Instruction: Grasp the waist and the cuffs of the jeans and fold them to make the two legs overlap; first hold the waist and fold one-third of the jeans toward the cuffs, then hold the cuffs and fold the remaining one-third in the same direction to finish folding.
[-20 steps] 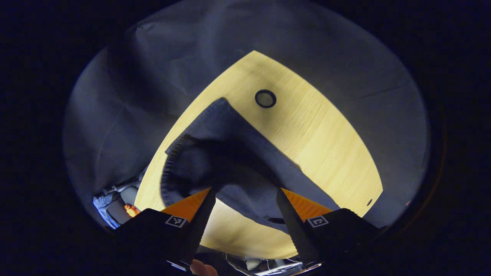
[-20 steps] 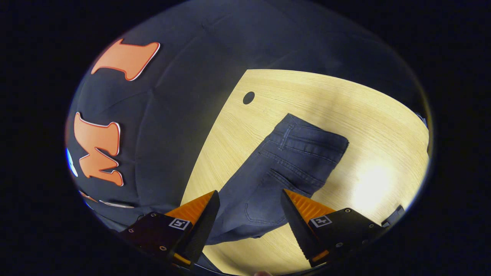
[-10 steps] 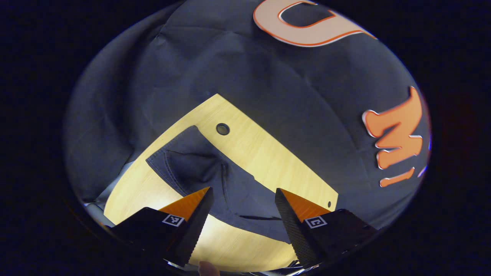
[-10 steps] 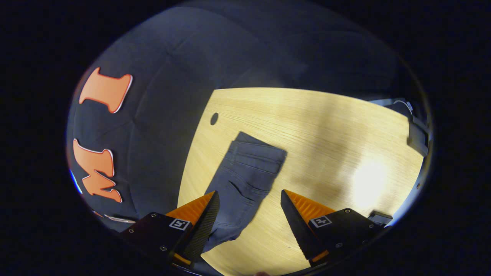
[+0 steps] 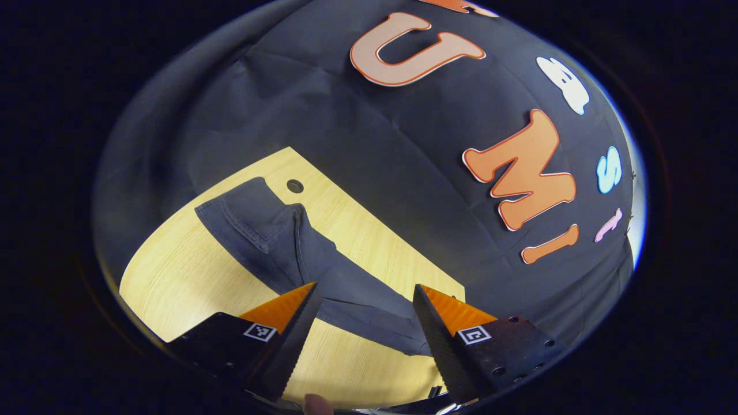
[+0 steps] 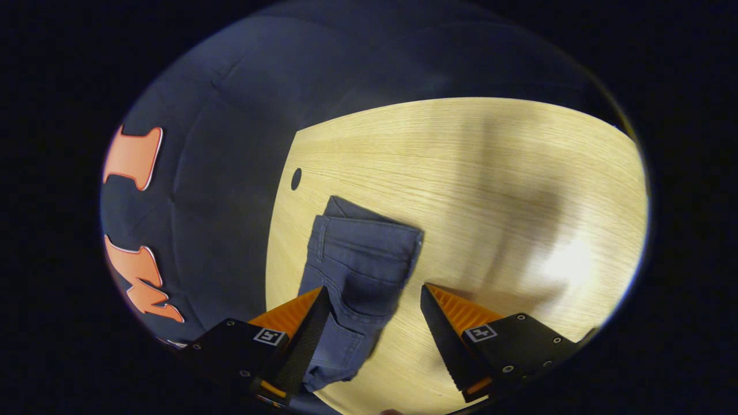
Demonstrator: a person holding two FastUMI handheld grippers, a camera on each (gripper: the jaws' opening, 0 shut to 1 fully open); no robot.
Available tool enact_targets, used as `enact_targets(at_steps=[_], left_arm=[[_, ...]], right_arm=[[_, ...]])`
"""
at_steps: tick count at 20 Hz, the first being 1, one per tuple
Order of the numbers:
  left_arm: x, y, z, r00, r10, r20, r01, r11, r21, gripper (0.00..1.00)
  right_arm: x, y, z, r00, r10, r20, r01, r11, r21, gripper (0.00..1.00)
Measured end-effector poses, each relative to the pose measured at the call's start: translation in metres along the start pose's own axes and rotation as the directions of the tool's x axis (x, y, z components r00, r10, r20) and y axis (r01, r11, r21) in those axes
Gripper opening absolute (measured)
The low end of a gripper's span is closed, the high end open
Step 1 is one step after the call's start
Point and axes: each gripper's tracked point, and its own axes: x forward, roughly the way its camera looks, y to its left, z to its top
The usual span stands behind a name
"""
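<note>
Jeans point(image 5: 300, 259): dark, lying flat on my wooden table point(image 5: 173, 282), near its back edge. My left gripper point(image 5: 363, 323) and right gripper point(image 6: 372, 323): both spread wide above them, holding nothing.

Dim booth, glare on table point(image 6: 568, 259), fisheye-warped edges

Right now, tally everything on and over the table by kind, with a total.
Jeans: 1, dark blue, lying on the table
Grippers: 2, left gripper and right gripper, both with jaws apart above the jeans
Table holes: 1
Total: 4
</note>
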Motion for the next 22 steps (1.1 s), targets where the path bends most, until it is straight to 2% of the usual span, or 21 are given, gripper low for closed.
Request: enact_targets(at_steps=[2, 3, 4, 6, 8, 9, 12, 15, 19, 22], left_arm=[[-0.012, -0.001, 0.006, 0.999, -0.001, 0.035, 0.002, 1.000, -0.014, 0.98], [-0.017, -0.001, 0.008, 0.999, -0.010, 0.052, 0.011, 1.000, -0.028, 0.98], [-0.018, -0.002, 0.009, 0.997, -0.016, 0.071, 0.019, 0.999, -0.043, 0.98], [-0.019, -0.003, 0.014, 0.993, -0.025, 0.115, 0.034, 0.997, -0.074, 0.98], [-0.019, 0.010, 0.019, 0.988, 0.004, 0.155, 0.010, 0.996, -0.094, 0.98], [-0.021, 0.019, 0.020, 0.987, 0.014, 0.161, 0.002, 0.995, -0.097, 0.98], [-0.025, 0.040, 0.027, 0.989, 0.012, 0.149, 0.003, 0.994, -0.106, 0.98], [-0.022, 0.070, 0.051, 0.989, 0.002, 0.145, 0.013, 0.994, -0.107, 0.98], [-0.012, 0.104, 0.074, 0.994, -0.043, 0.105, 0.055, 0.992, -0.115, 0.98], [-0.003, 0.122, 0.089, 0.995, -0.071, 0.074, 0.079, 0.992, -0.102, 0.98]], right_arm=[[0.009, 0.000, 0.002, 1.000, -0.006, 0.016, 0.006, 1.000, 0.006, 0.94], [0.011, -0.005, 0.003, 0.999, -0.016, 0.031, 0.016, 1.000, -0.008, 0.81], [0.013, -0.009, 0.004, 0.998, -0.022, 0.056, 0.024, 0.999, -0.031, 0.80], [0.016, -0.013, 0.007, 0.994, -0.021, 0.106, 0.031, 0.995, -0.091, 0.43], [0.018, -0.015, 0.008, 0.989, -0.050, 0.142, 0.066, 0.991, -0.114, 0.39], [0.016, -0.013, 0.010, 0.986, -0.052, 0.157, 0.072, 0.989, -0.127, 0.31], [-0.004, 0.005, 0.013, 0.976, -0.020, 0.215, 0.058, 0.984, -0.171, 0.31], [-0.044, 0.039, 0.009, 0.956, 0.029, 0.290, 0.048, 0.966, -0.254, 0.30], [-0.096, 0.100, -0.016, 0.922, 0.101, 0.374, 0.055, 0.921, -0.385, 0.31], [-0.130, 0.129, -0.047, 0.906, 0.170, 0.387, 0.022, 0.895, -0.445, 0.31]])
